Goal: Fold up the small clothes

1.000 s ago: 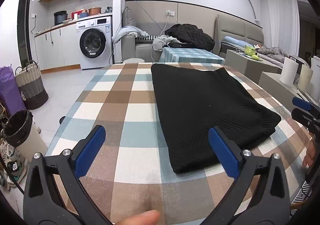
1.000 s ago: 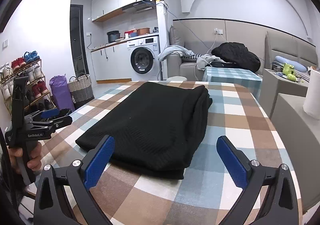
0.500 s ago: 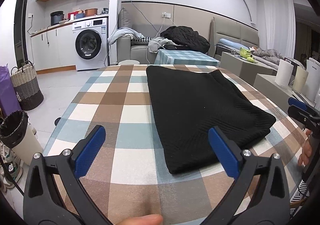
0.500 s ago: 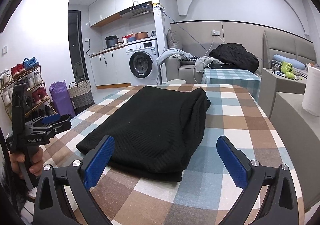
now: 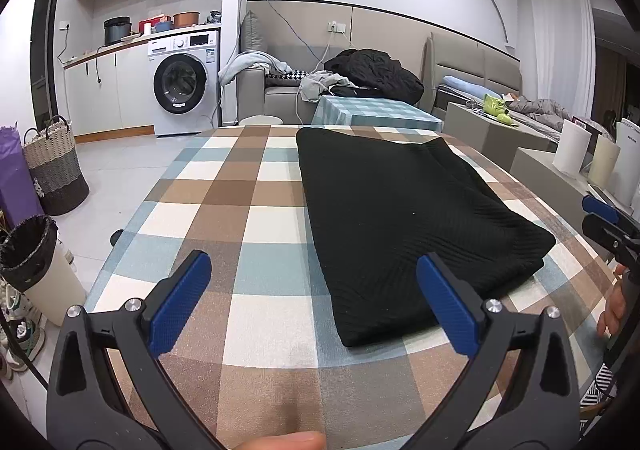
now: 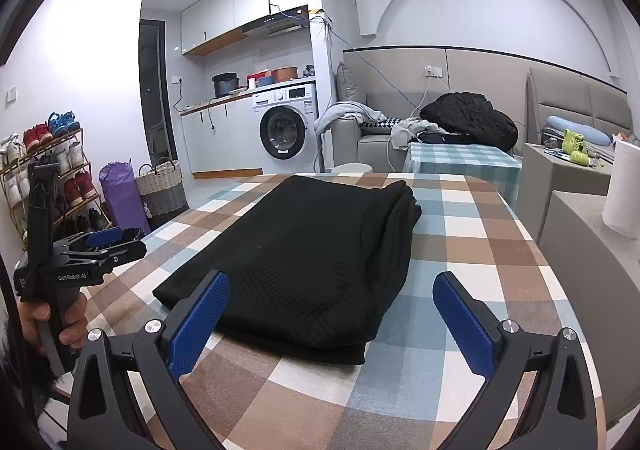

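A folded black knit garment [image 5: 404, 218] lies flat on the checked tablecloth [image 5: 240, 218], and shows in the right wrist view too [image 6: 312, 254]. My left gripper [image 5: 316, 302] is open and empty, held above the table's near edge, left of the garment's near corner. My right gripper [image 6: 332, 314] is open and empty, held above the garment's near edge. Each gripper shows at the edge of the other's view: the right one [image 5: 608, 222] and the left one [image 6: 100, 246].
Beyond the table stand a washing machine [image 5: 182, 84], a sofa with piled clothes [image 5: 360, 78] and a small checked table [image 5: 372, 110]. A bin [image 5: 28, 254] and basket [image 5: 52, 166] stand on the floor at left. Paper rolls [image 5: 570, 152] stand at right.
Both grippers have drawn back and risen a little from the garment. The garment has not moved.
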The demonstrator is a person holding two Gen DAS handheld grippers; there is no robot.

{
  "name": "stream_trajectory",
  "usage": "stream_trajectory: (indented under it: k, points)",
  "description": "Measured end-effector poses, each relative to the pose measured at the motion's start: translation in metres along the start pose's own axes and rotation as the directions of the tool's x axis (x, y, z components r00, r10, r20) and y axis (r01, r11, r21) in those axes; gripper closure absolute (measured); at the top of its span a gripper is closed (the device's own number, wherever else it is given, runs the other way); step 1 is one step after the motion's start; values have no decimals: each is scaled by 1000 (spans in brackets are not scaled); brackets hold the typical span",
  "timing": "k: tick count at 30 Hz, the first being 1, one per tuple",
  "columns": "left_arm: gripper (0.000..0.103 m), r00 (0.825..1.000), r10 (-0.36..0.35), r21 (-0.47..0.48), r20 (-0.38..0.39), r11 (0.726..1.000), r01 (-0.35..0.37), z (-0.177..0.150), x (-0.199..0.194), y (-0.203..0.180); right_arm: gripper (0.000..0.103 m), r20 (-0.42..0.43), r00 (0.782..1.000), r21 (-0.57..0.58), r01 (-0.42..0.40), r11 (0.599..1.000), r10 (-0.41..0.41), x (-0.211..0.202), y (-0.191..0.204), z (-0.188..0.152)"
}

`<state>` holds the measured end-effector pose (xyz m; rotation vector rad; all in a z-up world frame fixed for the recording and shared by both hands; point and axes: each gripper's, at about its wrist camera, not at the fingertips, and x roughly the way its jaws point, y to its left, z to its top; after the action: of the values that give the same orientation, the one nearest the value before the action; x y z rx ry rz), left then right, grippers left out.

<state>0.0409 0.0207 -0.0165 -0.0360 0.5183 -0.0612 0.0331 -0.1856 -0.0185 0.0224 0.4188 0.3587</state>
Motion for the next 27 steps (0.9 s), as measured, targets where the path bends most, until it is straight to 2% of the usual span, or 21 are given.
stream_trajectory:
  k: [27]
  points:
    - [1,1000,-2,4,0,1000,2,0,1,1,0,-8,1000,2,1,1000,-1,1,0,0]
